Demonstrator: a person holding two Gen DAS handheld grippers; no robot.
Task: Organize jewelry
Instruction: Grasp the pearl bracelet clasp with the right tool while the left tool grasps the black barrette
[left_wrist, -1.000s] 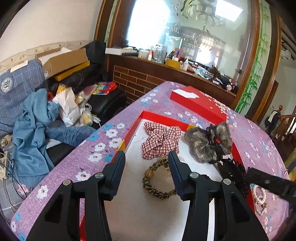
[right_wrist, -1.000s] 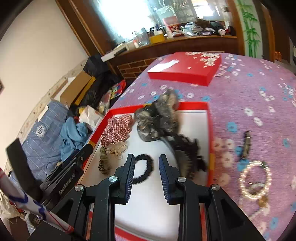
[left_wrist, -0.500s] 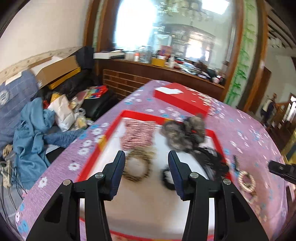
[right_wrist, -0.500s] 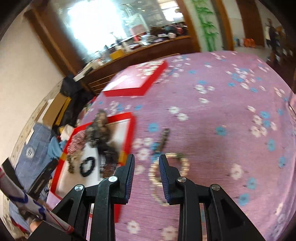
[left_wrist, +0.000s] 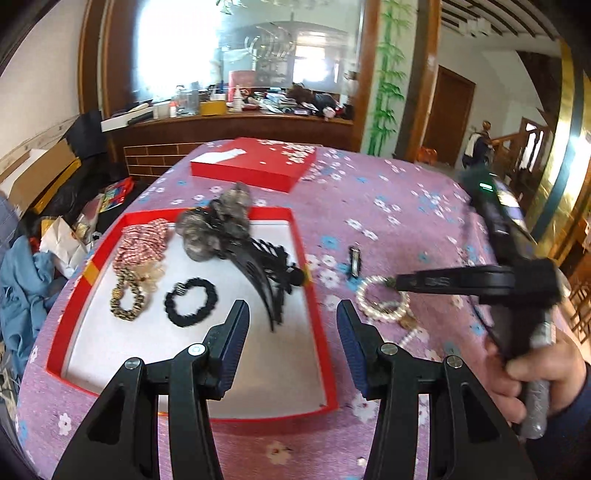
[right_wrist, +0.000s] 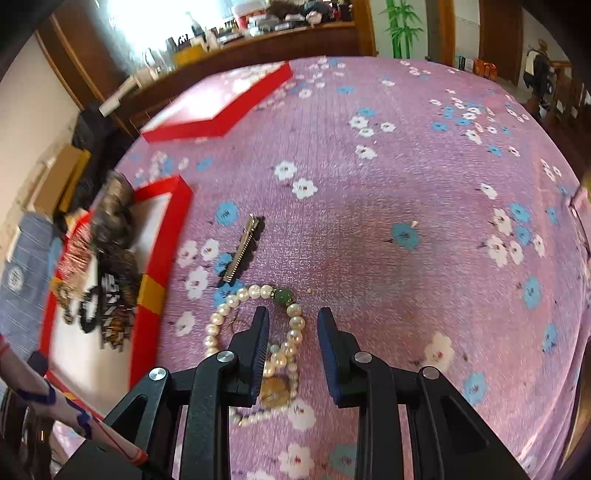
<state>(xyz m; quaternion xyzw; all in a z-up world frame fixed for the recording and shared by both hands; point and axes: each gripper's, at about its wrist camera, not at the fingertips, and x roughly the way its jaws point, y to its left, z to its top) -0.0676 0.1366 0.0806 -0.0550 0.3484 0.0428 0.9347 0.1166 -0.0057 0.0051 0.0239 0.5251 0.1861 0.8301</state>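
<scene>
No readable text, label, brand or number anywhere. Faint embossed lettering on the right gripper (left_wrist: 399, 284) finger, too blurred to read. Round white emblem on blue checked fabric (right_wrist: 14, 277) at far left, illegible. White patch on red box lid (left_wrist: 255, 162), blank.

Both grippers — left gripper (left_wrist: 291, 321), right gripper (right_wrist: 293, 328) — are black with blue ribbed pads and silver screws; a dark blue sleeve (left_wrist: 569, 413) covers the wrist.

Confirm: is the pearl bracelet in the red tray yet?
Out. The pearl bracelet lies on the purple cloth beside the red tray.
</scene>
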